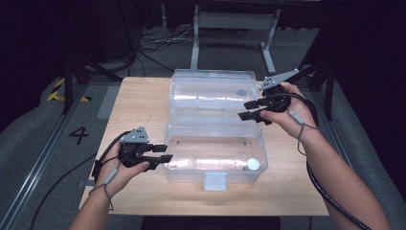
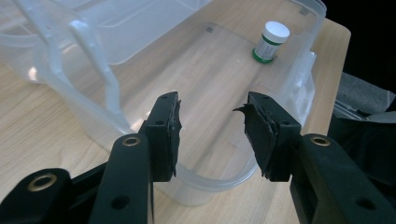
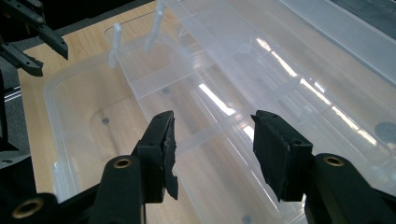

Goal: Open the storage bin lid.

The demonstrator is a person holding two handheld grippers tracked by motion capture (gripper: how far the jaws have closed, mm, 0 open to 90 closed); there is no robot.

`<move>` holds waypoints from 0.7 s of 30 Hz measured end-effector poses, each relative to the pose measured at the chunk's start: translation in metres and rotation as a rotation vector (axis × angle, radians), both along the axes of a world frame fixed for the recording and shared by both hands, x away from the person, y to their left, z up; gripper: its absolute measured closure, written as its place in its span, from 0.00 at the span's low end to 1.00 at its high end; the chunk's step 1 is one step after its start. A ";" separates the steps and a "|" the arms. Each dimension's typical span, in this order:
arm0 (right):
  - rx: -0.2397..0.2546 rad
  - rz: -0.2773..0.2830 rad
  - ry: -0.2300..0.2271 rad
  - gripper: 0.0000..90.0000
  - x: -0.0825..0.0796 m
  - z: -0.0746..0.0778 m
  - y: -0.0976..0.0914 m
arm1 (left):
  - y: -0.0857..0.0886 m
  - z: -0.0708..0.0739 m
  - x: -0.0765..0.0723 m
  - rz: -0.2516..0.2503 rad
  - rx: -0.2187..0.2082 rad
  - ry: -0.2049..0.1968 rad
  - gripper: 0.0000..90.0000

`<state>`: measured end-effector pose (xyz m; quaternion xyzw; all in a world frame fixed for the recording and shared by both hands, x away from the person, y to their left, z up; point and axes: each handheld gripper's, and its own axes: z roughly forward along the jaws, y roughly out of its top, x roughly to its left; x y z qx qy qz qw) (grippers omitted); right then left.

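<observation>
Clear box (image 1: 215, 158) lies open mid-desk, long axis running left-right, lid (image 1: 213, 93) flipped toward the far edge. Small white-capped bottle (image 1: 253, 164) stands in its near-right corner. Left gripper (image 1: 160, 157) spread, empty, at the box's left wall. Right gripper (image 1: 251, 110) spread, empty, over the lid's right end; probably nearer the bottle.

Light wooden table (image 1: 143, 103), pale grain, rounded corners, standing on grey floor. Resting directly on it: a clear plastic box (image 1: 215, 158), its base toward the near edge, with a latch tab hanging at the front wall. The box's hinged lid (image 1: 213, 93) lies open and flat on the tabletop behind the base, reaching close to the far edge. Wood grain shows through the transparent base and lid. Bare wood on the left and right of the box.
</observation>
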<state>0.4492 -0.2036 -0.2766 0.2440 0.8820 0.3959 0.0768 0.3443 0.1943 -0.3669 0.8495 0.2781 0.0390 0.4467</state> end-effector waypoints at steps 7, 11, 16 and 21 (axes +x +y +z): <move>-0.007 -0.002 0.010 0.55 0.004 -0.002 0.004 | -0.012 -0.003 -0.001 -0.047 0.000 0.014 0.62; -0.011 -0.001 0.010 0.55 0.004 -0.004 0.004 | -0.020 -0.006 -0.003 -0.086 -0.015 0.036 0.62; -0.012 0.001 0.017 0.55 0.004 -0.005 0.004 | -0.030 -0.012 -0.003 -0.119 -0.004 0.054 0.62; -0.013 0.003 0.010 0.55 0.005 -0.002 0.005 | -0.037 -0.018 -0.003 -0.152 0.019 0.058 0.62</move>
